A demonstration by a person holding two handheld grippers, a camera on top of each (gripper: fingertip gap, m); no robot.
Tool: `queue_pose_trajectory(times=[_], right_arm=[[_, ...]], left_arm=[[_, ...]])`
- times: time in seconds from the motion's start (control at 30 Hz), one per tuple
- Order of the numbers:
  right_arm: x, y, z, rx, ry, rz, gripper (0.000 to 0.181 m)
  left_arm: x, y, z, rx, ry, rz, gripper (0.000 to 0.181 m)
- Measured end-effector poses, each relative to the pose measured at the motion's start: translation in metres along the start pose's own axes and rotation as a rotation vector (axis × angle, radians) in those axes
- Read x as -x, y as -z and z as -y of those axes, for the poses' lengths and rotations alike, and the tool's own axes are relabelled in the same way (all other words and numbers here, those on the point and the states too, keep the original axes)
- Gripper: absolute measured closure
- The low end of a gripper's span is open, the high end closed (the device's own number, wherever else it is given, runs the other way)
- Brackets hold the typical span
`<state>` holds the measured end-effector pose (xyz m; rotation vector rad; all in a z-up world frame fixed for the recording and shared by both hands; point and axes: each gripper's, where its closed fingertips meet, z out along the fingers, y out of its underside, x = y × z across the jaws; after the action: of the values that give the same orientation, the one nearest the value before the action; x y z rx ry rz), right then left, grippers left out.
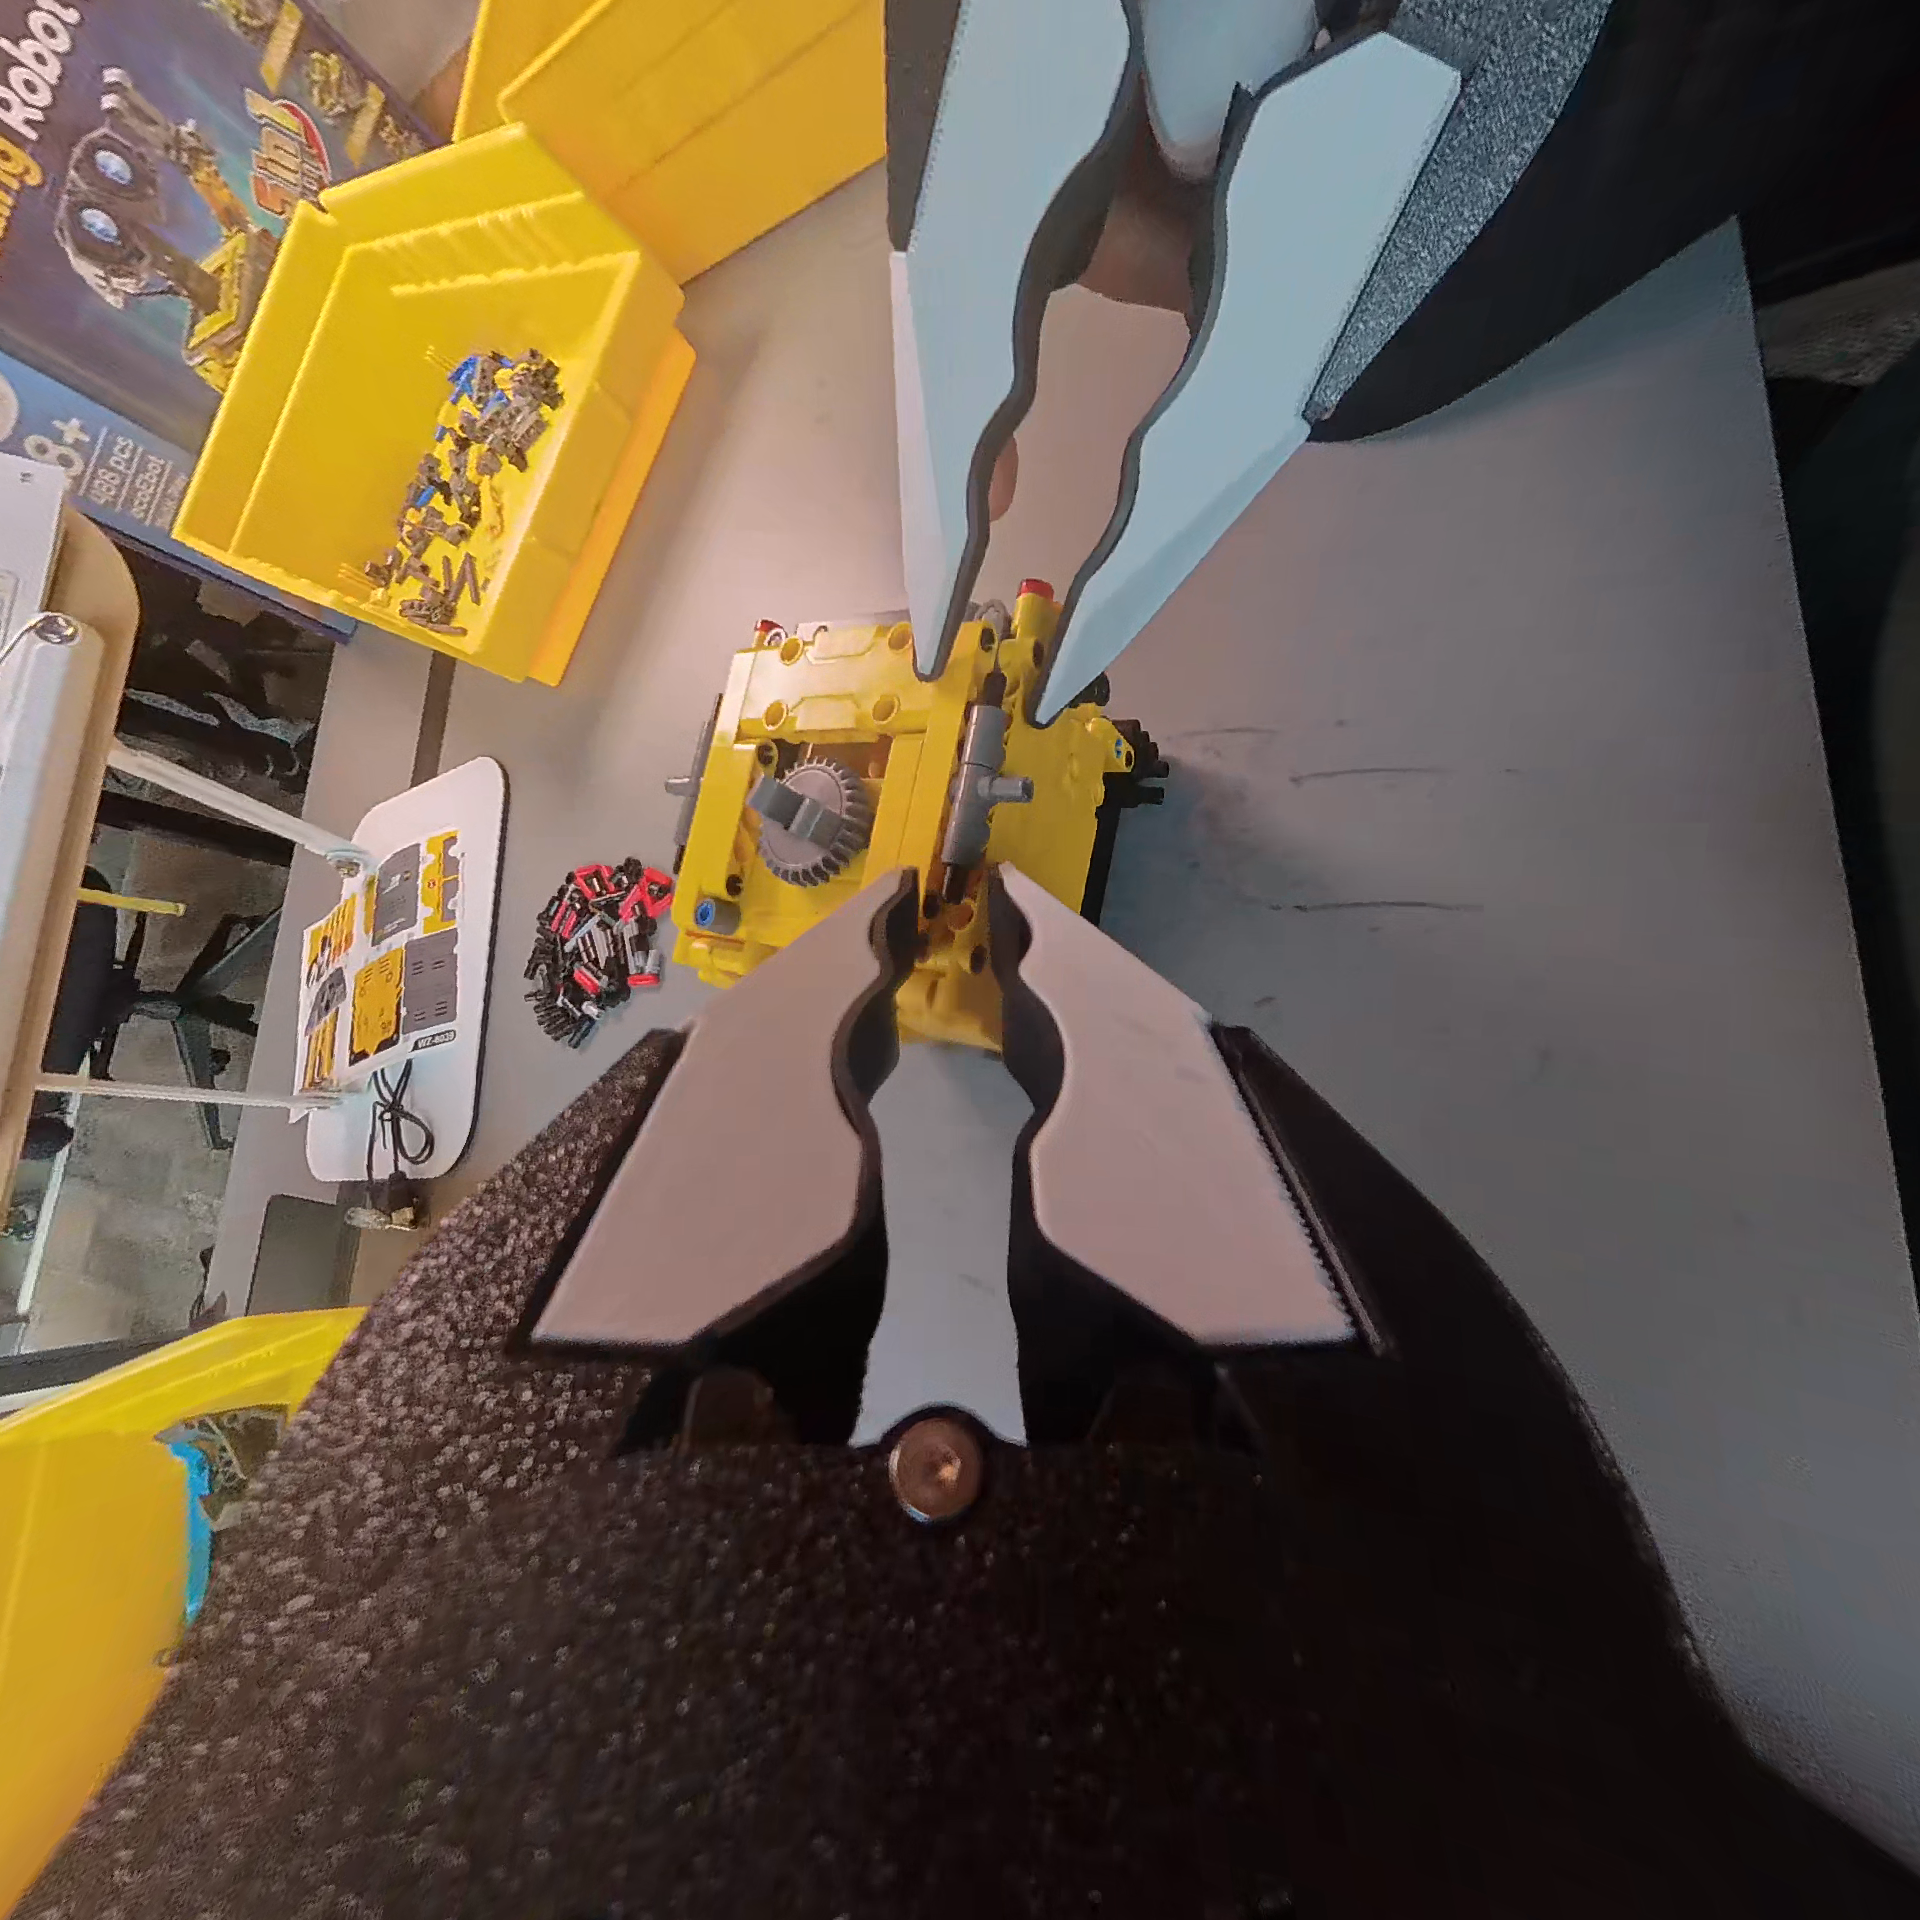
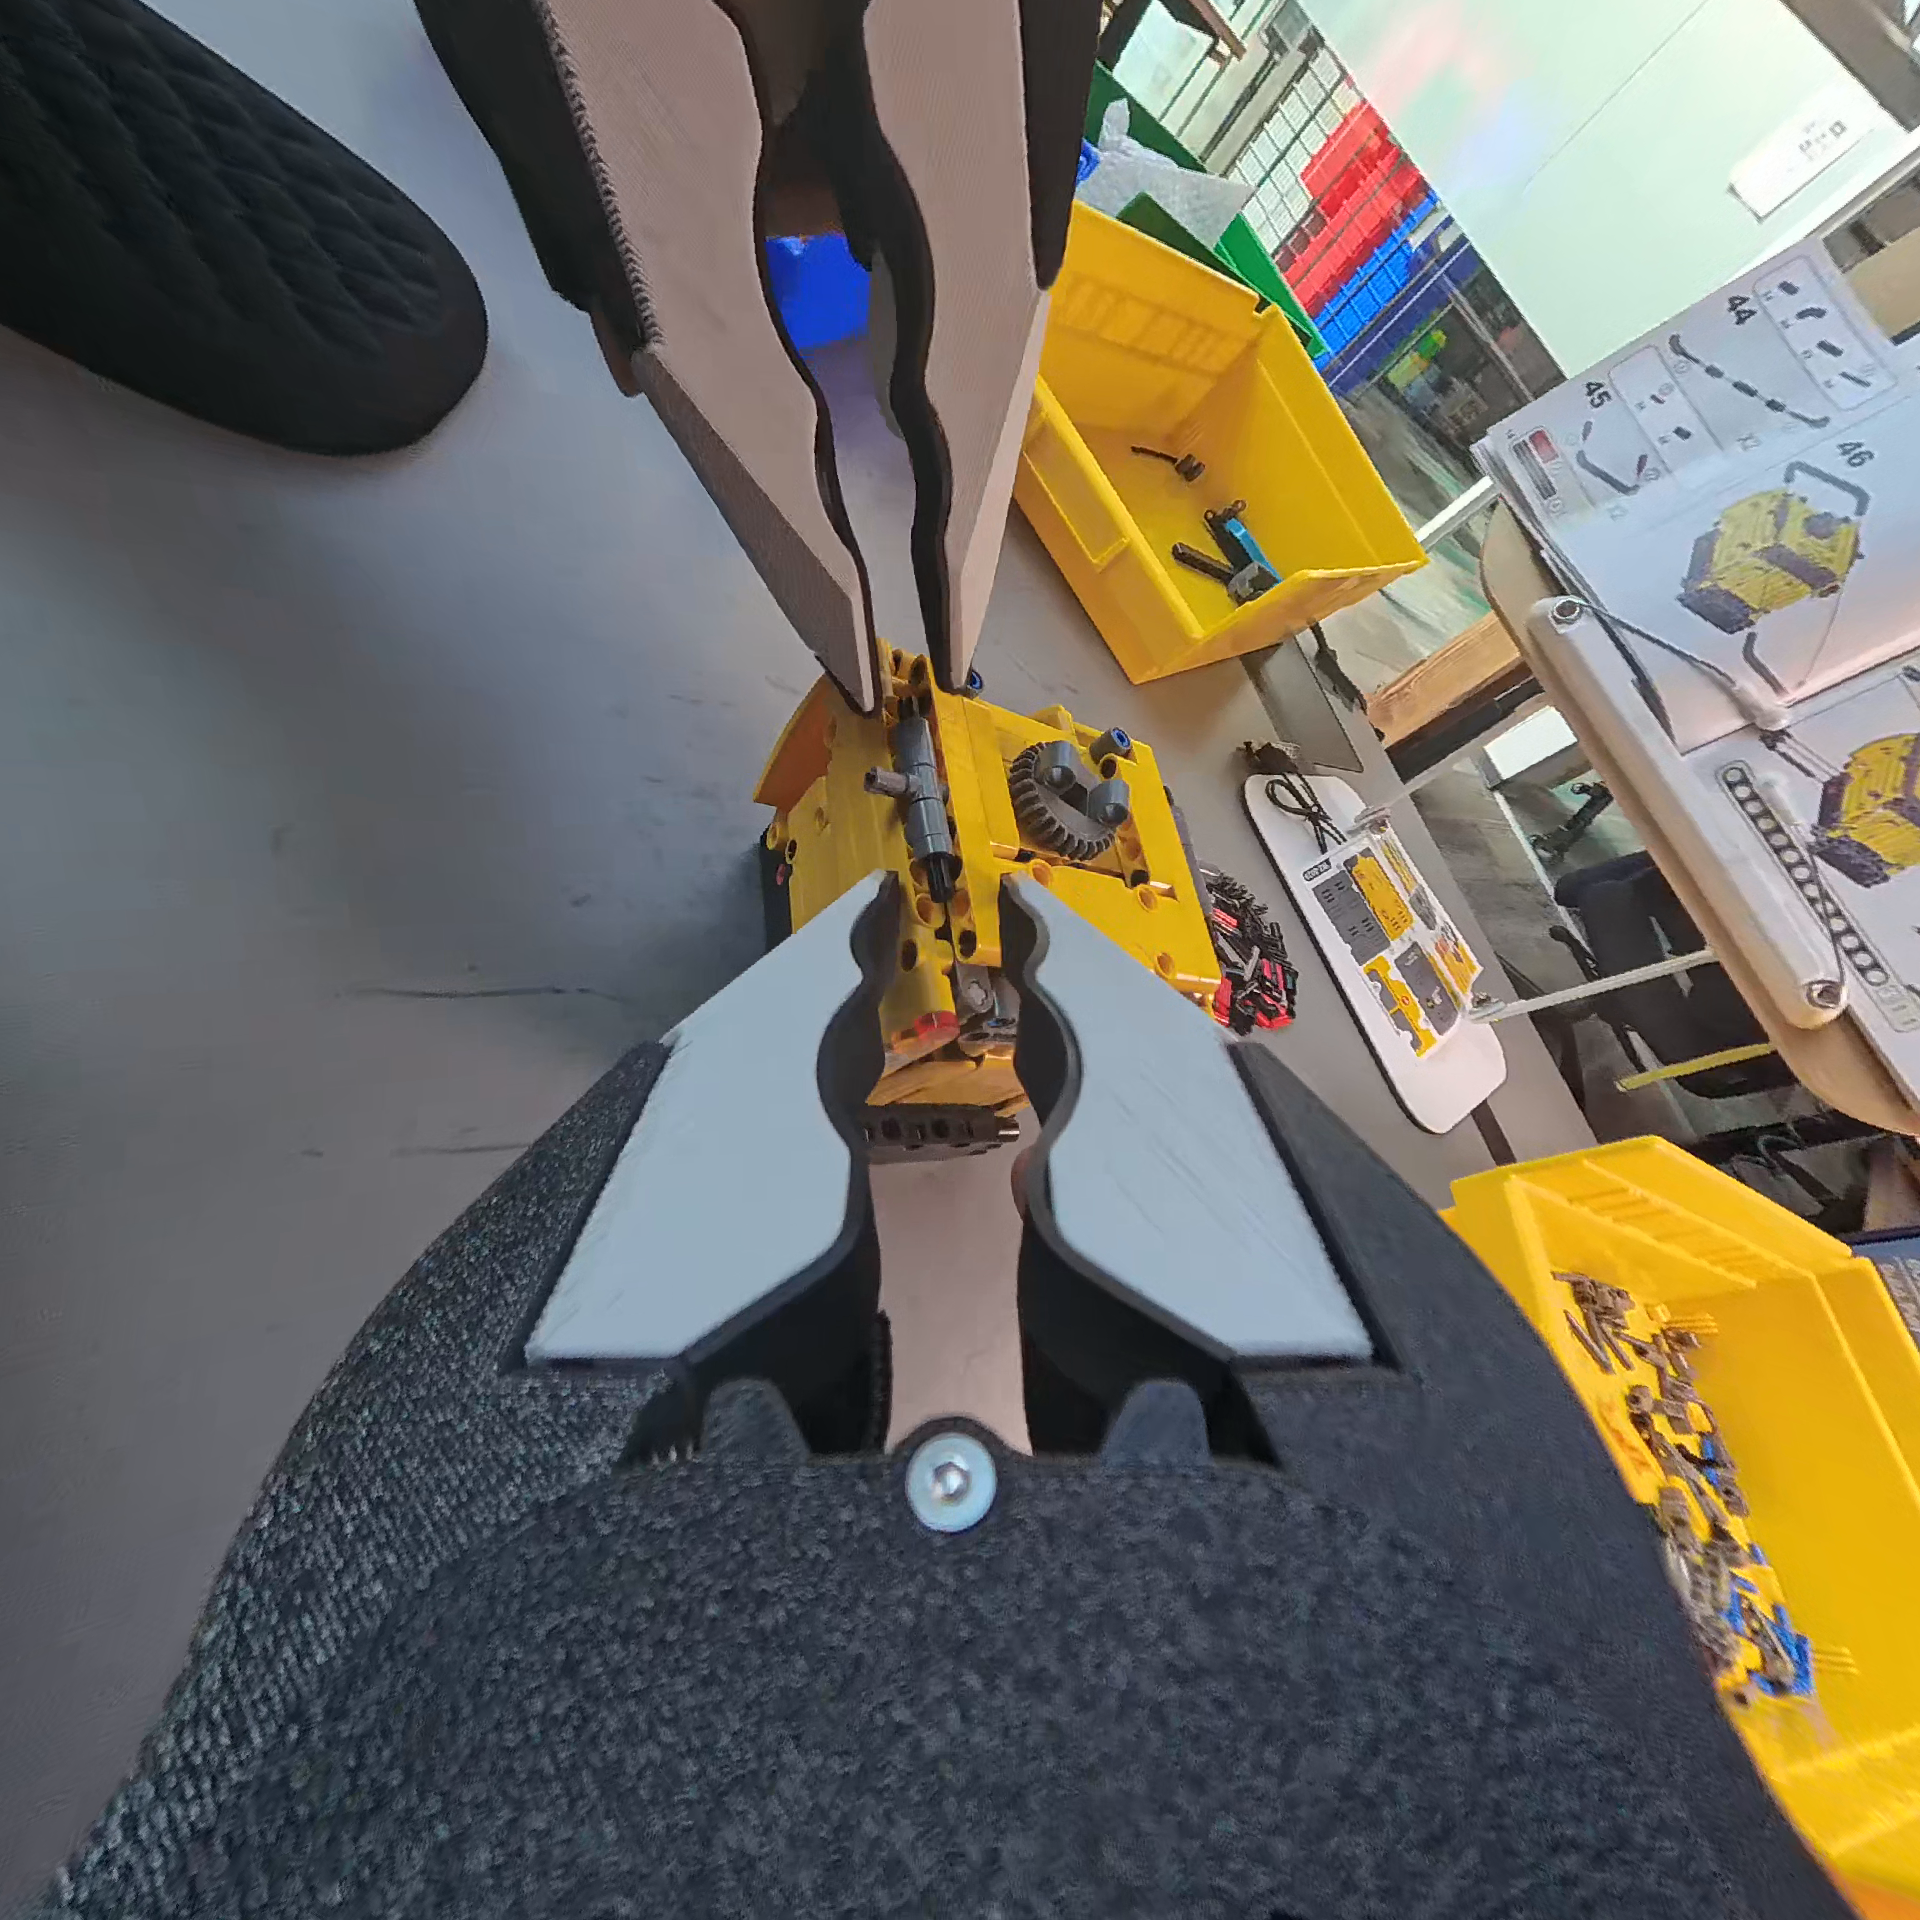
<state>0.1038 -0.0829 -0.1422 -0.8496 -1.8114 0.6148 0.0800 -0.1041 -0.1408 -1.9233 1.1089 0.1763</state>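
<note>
A yellow brick model with a grey gear and a grey axle piece stands on the grey table. My left gripper is shut on the near end of the model's raised yellow beam. My right gripper comes in from the far side and is shut on the other end. In the right wrist view the model lies between my right gripper below and my left gripper above, each clamping the beam beside the axle piece.
A pile of red and black pins lies left of the model. A sticker sheet lies farther left. Yellow bins hold small parts. An instruction booklet stands on a holder. A black cushion is beyond the table. Tip to tip, the grippers are about 4 centimeters apart.
</note>
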Motion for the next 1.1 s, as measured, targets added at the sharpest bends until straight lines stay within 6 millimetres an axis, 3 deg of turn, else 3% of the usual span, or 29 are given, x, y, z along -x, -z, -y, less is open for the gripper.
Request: queue_pose_trajectory(times=[0.47, 0.7, 1.1], right_arm=[[-0.0017, 0.0007, -0.0012, -0.027, -0.034, 0.019, 0.164], [-0.0006, 0.0002, 0.0035, -0.035, -0.020, 0.028, 0.176], [-0.0018, 0.0024, 0.0025, -0.047, -0.044, 0.030, 0.179]], left_arm=[[-0.0014, -0.0047, 0.0027, 0.008, -0.152, 0.056, 0.181], [0.0004, -0.0074, 0.0024, 0.033, -0.180, 0.070, 0.179], [0.0017, -0.0086, 0.0037, 0.003, -0.129, 0.074, 0.181]])
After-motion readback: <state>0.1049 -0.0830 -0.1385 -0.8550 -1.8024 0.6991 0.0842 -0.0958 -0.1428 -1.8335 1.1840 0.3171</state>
